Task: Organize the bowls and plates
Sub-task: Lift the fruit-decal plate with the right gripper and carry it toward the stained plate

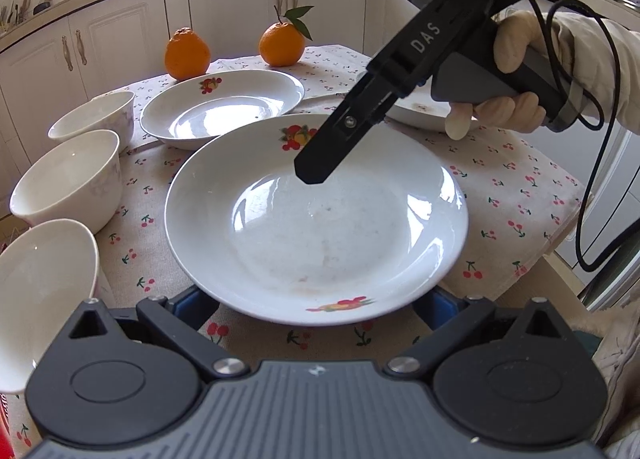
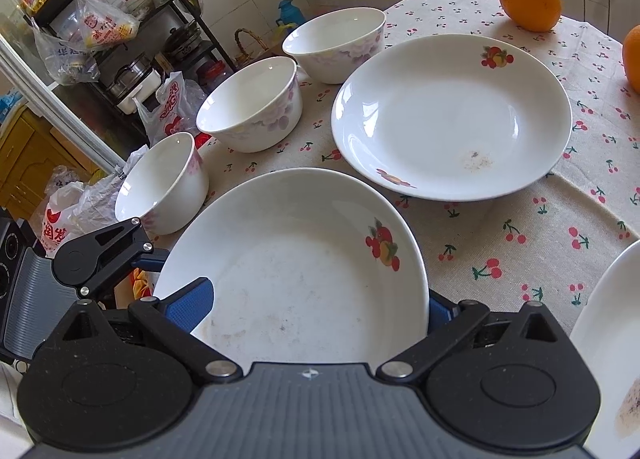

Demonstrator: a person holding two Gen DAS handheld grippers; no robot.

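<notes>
While both grippers flank it, near plate (image 1: 316, 235) lies empty, faintly stained, on cherry tablecloth (image 2: 520, 227) at table's near edge. Left gripper (image 1: 316, 307) fingers spread wide, plate rim between them. Right gripper (image 2: 314, 307) equally wide, grasping nothing. Second plate (image 2: 448, 115) empty, just beyond. Three empty bowls (image 2: 248, 103) line left edge. Two oranges (image 1: 187, 53) far side. Kitchen cabinets (image 1: 120, 31) behind.

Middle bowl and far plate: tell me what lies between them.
Only bare cherry-print tablecloth separates the middle bowl from the far plate; the right wrist view shows this best.
</notes>
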